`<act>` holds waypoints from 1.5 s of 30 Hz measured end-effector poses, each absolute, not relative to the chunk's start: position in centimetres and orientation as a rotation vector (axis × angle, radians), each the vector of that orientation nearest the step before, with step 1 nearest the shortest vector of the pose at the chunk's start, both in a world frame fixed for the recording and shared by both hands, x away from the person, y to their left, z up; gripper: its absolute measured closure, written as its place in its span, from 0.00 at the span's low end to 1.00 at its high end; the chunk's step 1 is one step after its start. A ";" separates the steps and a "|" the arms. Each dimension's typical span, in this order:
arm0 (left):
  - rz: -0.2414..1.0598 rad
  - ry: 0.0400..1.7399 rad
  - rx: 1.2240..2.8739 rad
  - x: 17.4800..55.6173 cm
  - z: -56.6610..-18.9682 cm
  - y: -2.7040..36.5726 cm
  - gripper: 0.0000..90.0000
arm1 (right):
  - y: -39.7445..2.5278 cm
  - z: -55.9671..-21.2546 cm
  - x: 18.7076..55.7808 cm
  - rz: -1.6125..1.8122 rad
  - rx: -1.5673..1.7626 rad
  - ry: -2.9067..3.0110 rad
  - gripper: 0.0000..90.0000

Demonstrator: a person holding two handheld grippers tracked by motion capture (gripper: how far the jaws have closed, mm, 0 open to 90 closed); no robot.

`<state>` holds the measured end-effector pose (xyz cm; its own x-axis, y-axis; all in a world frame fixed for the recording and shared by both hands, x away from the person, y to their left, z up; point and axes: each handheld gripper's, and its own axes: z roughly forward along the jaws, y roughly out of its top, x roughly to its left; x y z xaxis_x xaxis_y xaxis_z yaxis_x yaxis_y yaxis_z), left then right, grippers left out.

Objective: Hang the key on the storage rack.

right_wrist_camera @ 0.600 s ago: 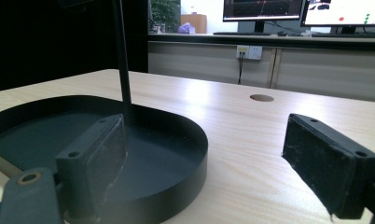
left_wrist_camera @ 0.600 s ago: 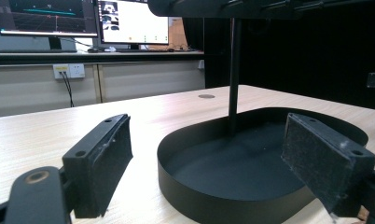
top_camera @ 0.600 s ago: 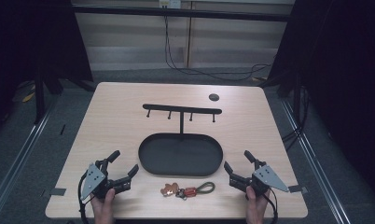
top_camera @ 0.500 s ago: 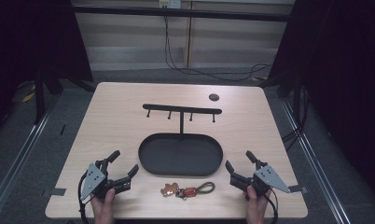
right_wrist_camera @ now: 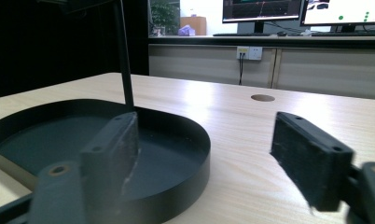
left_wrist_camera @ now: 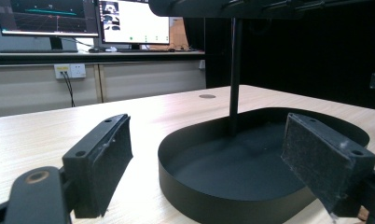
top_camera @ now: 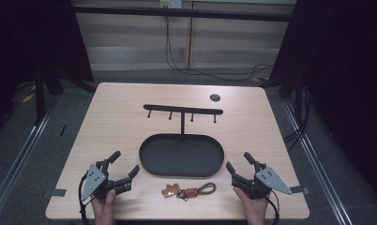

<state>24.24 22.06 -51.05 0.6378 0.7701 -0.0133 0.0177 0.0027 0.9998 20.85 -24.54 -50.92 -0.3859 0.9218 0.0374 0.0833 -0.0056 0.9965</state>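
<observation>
This looks like a lab or test room. A bare wooden table (top_camera: 130, 122) stands between black curtains (top_camera: 346, 70), cables (top_camera: 196, 65) trail along the floor, and computer monitors (left_wrist_camera: 129, 21) showing graphs sit on a counter above wall sockets (left_wrist_camera: 70, 71).

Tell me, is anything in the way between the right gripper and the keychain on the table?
Nothing visible is. The keychain lies on bare table between the open right gripper and left gripper, with the black tray behind it.

Wooden table (top_camera: 121, 122) bears black tray (top_camera: 151, 161) (hook stand), keychain (top_camera: 189, 191) near front edge
</observation>
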 end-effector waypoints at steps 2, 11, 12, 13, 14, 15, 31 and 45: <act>0.673 0.700 1.467 24.2 -51.0 22.1 0.17 | -24.5 -50.9 20.9 1.482 1.063 1.579 0.32; 0.673 0.701 1.465 24.2 -51.0 22.1 0.17 | -24.3 -50.1 21.2 1.506 1.083 1.697 0.41; 0.673 0.701 1.465 24.2 -51.0 22.1 0.17 | -24.3 -49.9 21.1 1.512 1.086 1.709 0.42; 0.673 0.700 1.466 24.2 -51.0 22.1 0.17 | -24.3 -49.6 21.2 1.516 1.089 1.723 0.42; 0.672 0.702 1.464 24.2 -51.0 22.0 0.17 | -24.2 -49.5 21.2 1.511 1.092 1.727 0.43; 0.672 0.700 1.466 24.2 -51.0 22.1 0.17 | -24.1 -49.2 21.2 1.499 1.103 1.749 0.42; 0.672 0.694 1.475 24.2 -51.0 22.1 0.17 | -21.8 -47.0 21.2 1.386 1.079 2.004 0.49; 0.671 0.692 1.474 24.2 -51.0 22.1 0.17 | -19.9 -45.5 23.3 1.337 1.030 2.397 0.60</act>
<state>24.24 22.13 -51.03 0.6438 0.7652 -0.0064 0.0170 -0.0060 0.9998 23.26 -19.89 -45.47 -0.7338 0.6634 0.1466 0.4735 0.3446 0.8106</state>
